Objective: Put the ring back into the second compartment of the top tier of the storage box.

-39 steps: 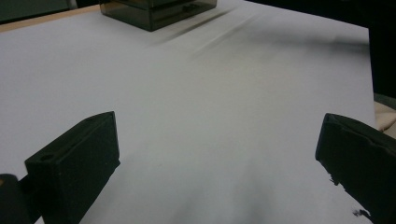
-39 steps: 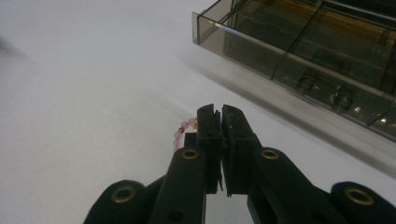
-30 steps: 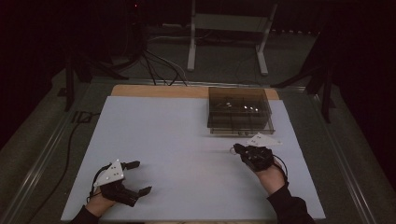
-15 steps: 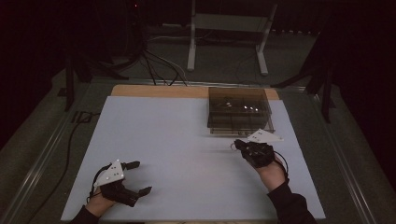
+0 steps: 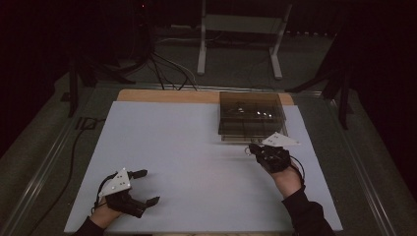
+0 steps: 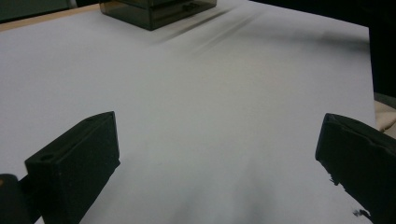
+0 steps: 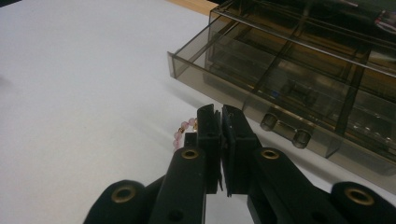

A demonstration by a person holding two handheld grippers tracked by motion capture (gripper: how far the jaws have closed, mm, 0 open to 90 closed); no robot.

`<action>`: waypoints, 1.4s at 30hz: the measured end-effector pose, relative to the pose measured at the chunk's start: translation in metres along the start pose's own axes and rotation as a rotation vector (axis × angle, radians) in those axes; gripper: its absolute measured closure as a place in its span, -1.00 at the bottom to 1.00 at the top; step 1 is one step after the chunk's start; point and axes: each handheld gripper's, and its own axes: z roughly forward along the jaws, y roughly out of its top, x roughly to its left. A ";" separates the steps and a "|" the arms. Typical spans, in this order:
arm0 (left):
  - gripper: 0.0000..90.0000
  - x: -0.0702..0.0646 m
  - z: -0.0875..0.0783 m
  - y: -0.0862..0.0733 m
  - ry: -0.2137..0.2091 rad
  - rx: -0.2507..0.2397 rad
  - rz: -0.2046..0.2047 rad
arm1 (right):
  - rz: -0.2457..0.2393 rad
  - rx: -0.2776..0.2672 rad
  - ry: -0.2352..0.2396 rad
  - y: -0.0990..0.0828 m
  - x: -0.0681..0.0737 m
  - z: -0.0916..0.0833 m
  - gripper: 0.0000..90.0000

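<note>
Right hand-held gripper [image 7: 220,116] had its jaws pressed together, pinching a pink bead bracelet [image 7: 183,132] whose beads hung out at the jaws' left side, just above the white table [image 7: 79,88]. Just ahead and to its right stood the smoky clear compartment box [image 7: 299,79], near but apart. Left hand-held gripper [image 6: 215,154] stood wide open, holding nothing, low over the table.

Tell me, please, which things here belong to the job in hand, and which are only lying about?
Belong to the job:
- pink bead bracelet, pinched in the shut right gripper
- smoky clear drawer box, its drawer pulled out beside that gripper

Lying about:
- left gripper, open above the bare white table cover
- cables and metal stand behind the table
</note>
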 end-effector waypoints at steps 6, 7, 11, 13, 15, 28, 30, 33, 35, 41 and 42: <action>-0.98 0.000 0.000 0.000 0.003 0.000 0.002 | 0.004 -0.003 -0.011 0.004 -0.004 0.000 0.93; -0.98 0.000 0.000 0.000 0.003 0.000 0.002 | 0.004 -0.003 -0.011 0.004 -0.004 0.000 0.93; -0.98 0.000 0.000 0.000 0.000 0.001 0.000 | 0.008 -0.005 -0.016 0.006 -0.007 0.001 0.93; -0.98 0.000 0.000 0.000 0.000 0.001 0.001 | 0.009 -0.005 -0.019 0.007 -0.008 0.001 0.93; -0.98 0.000 0.000 0.000 0.000 0.004 0.002 | 0.012 -0.005 -0.021 0.008 -0.010 0.002 0.93; -0.98 0.000 0.000 0.000 0.000 0.001 0.002 | 0.019 -0.006 -0.043 0.020 -0.020 0.007 0.93; -0.98 0.000 0.000 0.000 0.002 0.004 0.003 | 0.023 -0.007 -0.045 0.021 -0.022 0.008 0.93; -0.98 0.000 0.000 0.000 0.003 0.001 0.002 | 0.028 -0.006 -0.048 0.021 -0.023 0.009 0.93; -0.98 0.000 0.000 0.000 0.003 0.000 0.003 | 0.029 -0.008 -0.052 0.023 -0.024 0.010 0.93; -0.98 0.000 0.000 0.000 0.001 0.002 0.002 | 0.038 -0.012 -0.062 0.027 -0.029 0.013 0.93; -0.98 0.000 0.000 0.000 0.002 0.004 0.002 | 0.043 -0.011 -0.066 0.028 -0.031 0.014 0.93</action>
